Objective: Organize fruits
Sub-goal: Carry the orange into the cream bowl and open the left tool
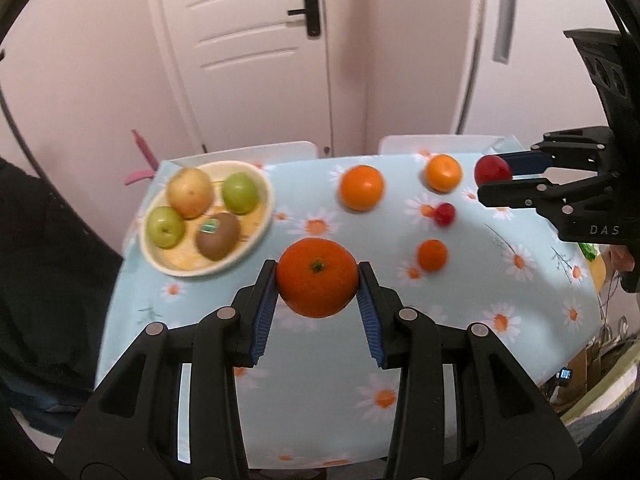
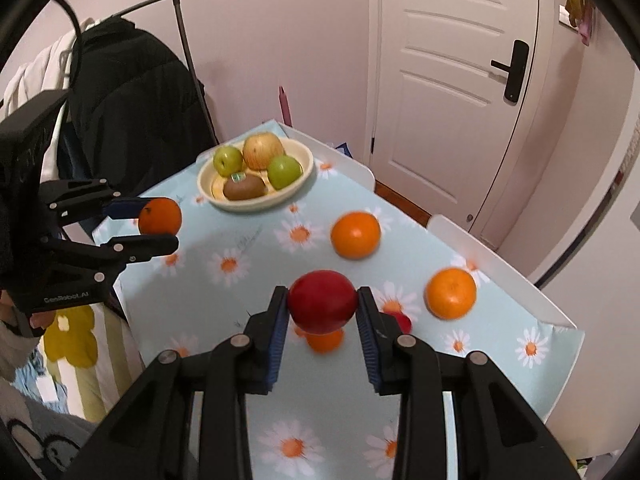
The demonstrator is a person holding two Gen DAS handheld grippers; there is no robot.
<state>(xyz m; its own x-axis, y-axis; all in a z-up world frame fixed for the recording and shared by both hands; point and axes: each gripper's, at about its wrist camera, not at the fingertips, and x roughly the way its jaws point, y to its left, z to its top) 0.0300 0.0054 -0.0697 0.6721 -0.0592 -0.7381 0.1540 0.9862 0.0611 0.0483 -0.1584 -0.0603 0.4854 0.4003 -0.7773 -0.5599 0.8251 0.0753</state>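
I see a table under a pale blue tablecloth [image 1: 320,380] printed with white daisies. Behind it stands a white panelled door [image 2: 452,92] with a black lever handle [image 2: 514,70], set in a pinkish wall. To one side, a dark jacket [image 2: 136,92] hangs on a clothes rack [image 2: 180,20].

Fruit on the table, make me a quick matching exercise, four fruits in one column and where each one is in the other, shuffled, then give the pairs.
Things:
1. kiwi
2. red fruit
3. dark orange
4. small tangerine

Places:
A. held in the left gripper
B. loose on the tablecloth
C. in the cream bowl
D. held in the right gripper

Pairs: 1-C, 2-D, 3-A, 4-B
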